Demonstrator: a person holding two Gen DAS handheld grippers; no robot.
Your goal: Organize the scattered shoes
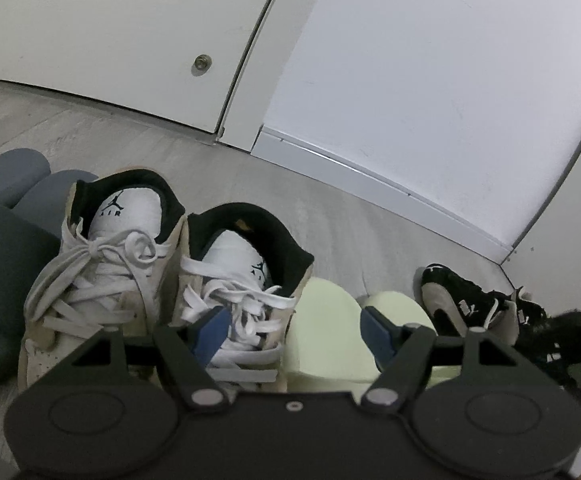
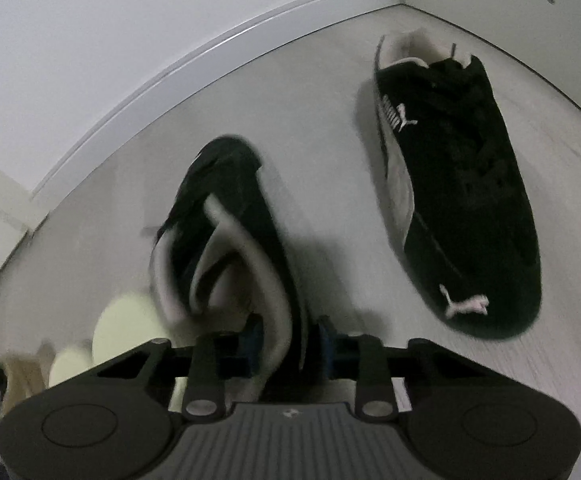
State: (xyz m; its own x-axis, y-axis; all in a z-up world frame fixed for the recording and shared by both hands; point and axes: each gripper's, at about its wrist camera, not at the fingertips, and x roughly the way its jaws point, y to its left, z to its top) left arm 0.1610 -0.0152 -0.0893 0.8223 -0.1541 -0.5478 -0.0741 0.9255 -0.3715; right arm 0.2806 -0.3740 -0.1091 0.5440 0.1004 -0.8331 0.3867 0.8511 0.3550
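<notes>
Count the footwear on the grey floor: two tan high-top sneakers, two black suede sneakers, two pale yellow slippers, and grey-blue footwear at the left edge of the left wrist view, too cropped to count.

The left tan sneaker and the right tan sneaker stand upright, touching side by side, heels toward the white door and wall, toes toward your gripper. The pale yellow slippers lie just beside the right tan sneaker.

In the right wrist view, the resting black sneaker lies flat near the room corner, long axis running from wall to you, heel toward the wall, toe toward you. The held black sneaker is blurred; its long axis runs away from your gripper along the fingers.

Your right gripper is nearly closed, pinching the near end of the held black sneaker between its blue pads. Your left gripper is spread wide and grips nothing; its left blue pad overlaps the right tan sneaker's laces, contact unclear.
</notes>
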